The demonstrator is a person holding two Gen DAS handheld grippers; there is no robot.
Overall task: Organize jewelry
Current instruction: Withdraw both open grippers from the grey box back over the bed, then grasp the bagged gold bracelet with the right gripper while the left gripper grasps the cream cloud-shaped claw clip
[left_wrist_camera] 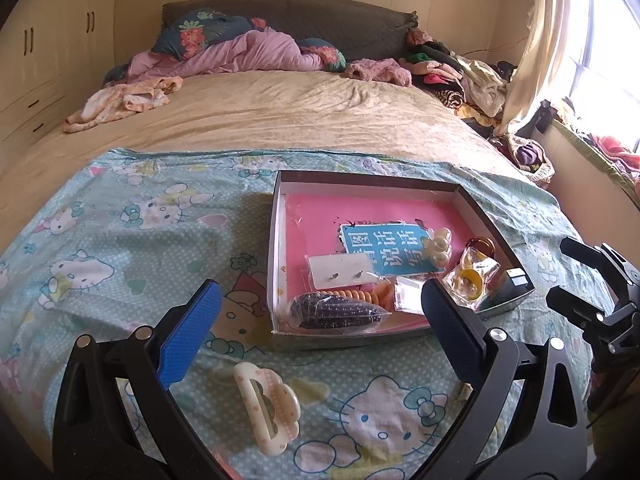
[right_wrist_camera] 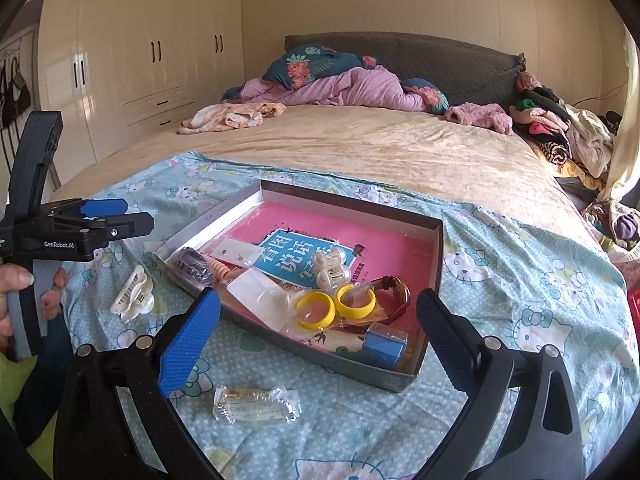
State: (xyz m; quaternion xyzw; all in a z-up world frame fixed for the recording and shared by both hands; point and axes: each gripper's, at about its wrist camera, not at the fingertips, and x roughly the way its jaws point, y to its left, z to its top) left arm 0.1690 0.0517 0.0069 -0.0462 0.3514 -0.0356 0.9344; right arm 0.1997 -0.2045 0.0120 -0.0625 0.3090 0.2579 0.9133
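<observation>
Both jaws stood spread and empty. The cream plastic hair claw (left_wrist_camera: 267, 408) lay outside the shallow cardboard box (left_wrist_camera: 276, 248), near its front corner, directly under the left gripper (left_wrist_camera: 320, 332); the crinkled clear packet (right_wrist_camera: 256, 404) lay under the right gripper (right_wrist_camera: 320, 336).

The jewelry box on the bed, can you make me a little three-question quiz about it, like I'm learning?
1. True or false: the white hair claw clip lies inside the box.
2. What colour are the two hoop earrings in the box?
3. The small clear packet lies: A) in the box, B) on the sheet in front of the box, C) in the right gripper.

Key: 1 false; 2 yellow; 3 B.
</observation>
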